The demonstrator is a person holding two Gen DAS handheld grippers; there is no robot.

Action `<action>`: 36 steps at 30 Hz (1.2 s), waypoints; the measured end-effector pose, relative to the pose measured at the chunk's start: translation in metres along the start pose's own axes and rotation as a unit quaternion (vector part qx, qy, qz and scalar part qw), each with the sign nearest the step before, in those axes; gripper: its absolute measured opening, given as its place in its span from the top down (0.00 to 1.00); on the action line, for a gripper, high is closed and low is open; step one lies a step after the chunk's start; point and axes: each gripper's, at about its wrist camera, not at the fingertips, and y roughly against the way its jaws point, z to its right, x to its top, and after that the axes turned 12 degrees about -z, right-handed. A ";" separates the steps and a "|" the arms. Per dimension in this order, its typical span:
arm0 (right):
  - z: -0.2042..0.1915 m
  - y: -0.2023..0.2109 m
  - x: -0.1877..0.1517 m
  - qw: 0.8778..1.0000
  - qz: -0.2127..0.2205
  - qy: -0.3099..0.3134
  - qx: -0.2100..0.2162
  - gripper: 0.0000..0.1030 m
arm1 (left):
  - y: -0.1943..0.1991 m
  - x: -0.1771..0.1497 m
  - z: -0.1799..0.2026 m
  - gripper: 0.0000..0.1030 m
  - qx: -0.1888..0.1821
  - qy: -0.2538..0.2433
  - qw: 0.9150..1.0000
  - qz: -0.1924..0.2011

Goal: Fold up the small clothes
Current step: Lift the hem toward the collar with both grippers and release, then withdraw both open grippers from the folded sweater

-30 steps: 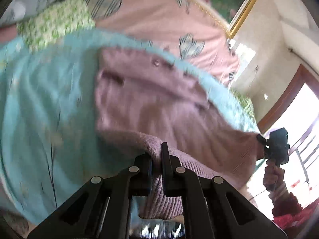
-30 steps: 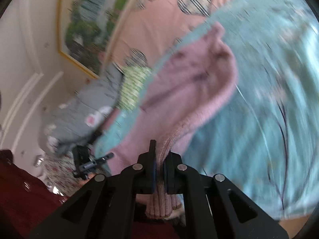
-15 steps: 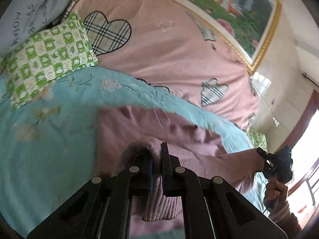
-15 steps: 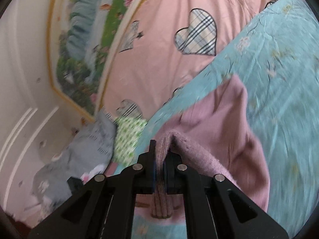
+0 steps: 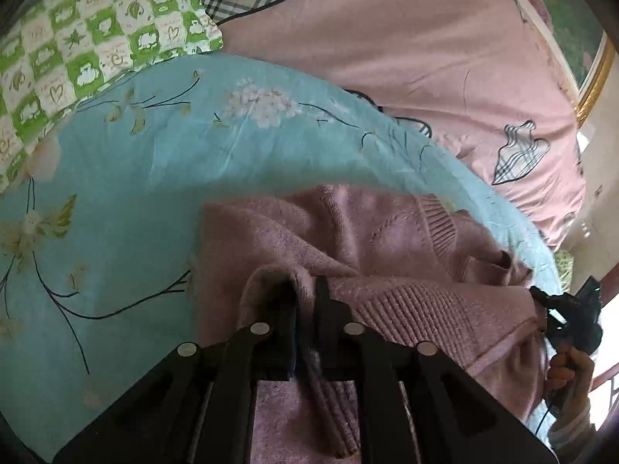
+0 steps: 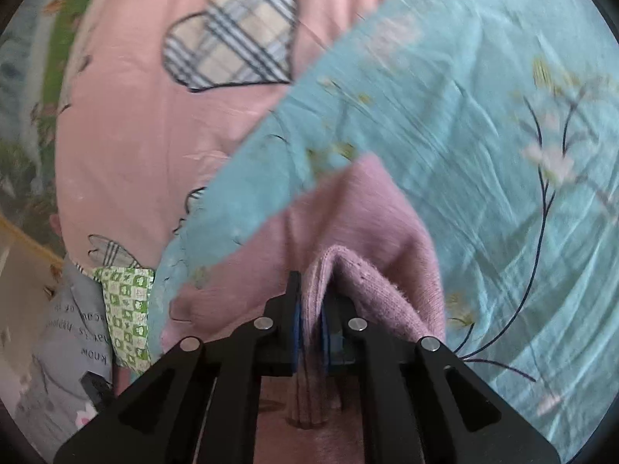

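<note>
**Two-gripper hold on a knit garment**

While the left gripper [image 5: 305,301] pinches a bunched fold of the mauve sweater [image 5: 387,239], its jaws stand nearly closed with knit fabric filling the narrow gap between them. Ribbed edging hangs down behind the jaws toward the near edge. The right gripper [image 6: 311,297] is likewise closed on a ridge of the same sweater [image 6: 363,216], the blue pads pressing the fabric from both sides. In the left wrist view the right gripper [image 5: 565,309] appears at the far right, at the sweater's other end. The sweater lies on a teal floral sheet [image 5: 116,201], with a pink quilt [image 5: 425,46] farther off and a green checked pillow [image 5: 77,46] at far left.
</note>
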 end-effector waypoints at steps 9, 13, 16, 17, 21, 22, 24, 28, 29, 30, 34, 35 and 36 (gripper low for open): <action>-0.016 0.080 -0.040 0.995 0.057 0.076 0.022 0.70 | 0.070 -0.065 0.038 0.81 -0.034 -0.088 0.995 0.022; -0.068 0.049 -0.093 0.970 -0.067 0.233 0.031 0.70 | 0.048 -0.099 0.099 0.81 -0.073 -0.184 0.979 -0.044; -0.091 0.016 -0.115 0.943 -0.142 0.301 0.003 0.71 | 0.013 -0.106 0.125 0.81 -0.060 -0.218 0.970 -0.092; -0.095 0.003 -0.117 0.935 -0.164 0.315 -0.008 0.71 | 0.001 -0.105 0.132 0.81 -0.047 -0.225 0.967 -0.110; -0.103 -0.031 -0.109 0.917 -0.197 0.340 -0.069 0.71 | -0.030 -0.085 0.139 0.80 -0.028 -0.232 0.963 -0.132; -0.102 -0.041 -0.099 0.914 -0.189 0.343 -0.102 0.71 | -0.032 -0.071 0.139 0.78 -0.016 -0.229 0.966 -0.121; -0.100 -0.051 -0.077 0.921 -0.170 0.328 -0.125 0.74 | -0.036 -0.050 0.135 0.81 0.017 -0.219 0.970 -0.107; -0.087 -0.042 -0.021 0.955 -0.065 0.252 -0.140 0.75 | -0.041 0.004 0.115 0.80 0.094 -0.176 0.979 -0.042; -0.082 -0.034 -0.010 0.963 -0.032 0.227 -0.144 0.75 | -0.041 0.017 0.108 0.81 0.113 -0.159 0.980 -0.025; -0.076 -0.025 0.002 0.970 0.001 0.201 -0.140 0.74 | -0.039 0.028 0.099 0.81 0.119 -0.140 0.983 -0.013; -0.052 0.008 0.015 0.976 0.086 0.133 -0.149 0.72 | -0.033 0.053 0.069 0.82 0.105 -0.064 0.992 0.004; -0.052 0.011 0.014 0.977 0.089 0.130 -0.145 0.72 | -0.030 0.053 0.067 0.82 0.105 -0.057 0.993 0.010; -0.051 0.014 0.011 0.977 0.089 0.131 -0.140 0.72 | -0.027 0.050 0.069 0.82 0.104 -0.057 0.993 0.014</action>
